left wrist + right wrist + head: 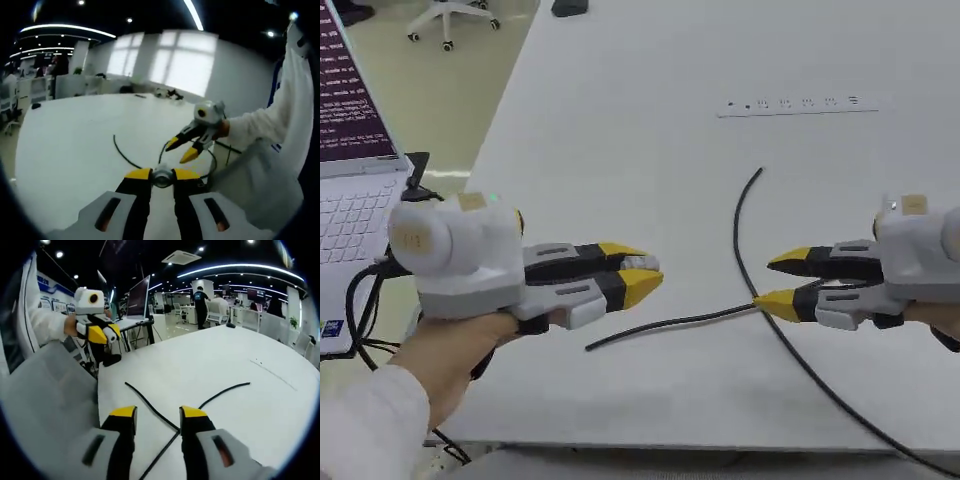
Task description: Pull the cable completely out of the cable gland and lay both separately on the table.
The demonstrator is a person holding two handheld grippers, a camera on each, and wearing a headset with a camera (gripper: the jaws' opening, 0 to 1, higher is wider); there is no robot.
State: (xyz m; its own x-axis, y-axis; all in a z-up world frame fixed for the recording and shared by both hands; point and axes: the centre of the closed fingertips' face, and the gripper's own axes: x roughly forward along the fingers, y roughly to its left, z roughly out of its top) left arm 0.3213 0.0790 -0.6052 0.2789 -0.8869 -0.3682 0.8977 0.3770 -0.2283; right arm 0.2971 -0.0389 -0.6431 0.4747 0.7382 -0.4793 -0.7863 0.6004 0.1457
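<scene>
A thin black cable (pixel 740 240) lies loose on the white table (pixel 620 120), curving from the middle toward the near right corner, with a second stretch crossing it. My left gripper (pixel 650 272) hovers above the table's left side, shut on a small grey round cable gland (pixel 162 179), which peeks out pale between the yellow tips (pixel 642 263). My right gripper (pixel 765 280) is open, just above the spot where the cable stretches cross (pixel 150 406). In the left gripper view the cable (pixel 122 155) runs ahead, clear of the gland.
An open laptop (pixel 350 150) sits off the table's left edge with dark leads (pixel 360 300) hanging below it. A white power strip (pixel 800 103) lies flush at the far side. An office chair (pixel 450 20) stands on the floor behind.
</scene>
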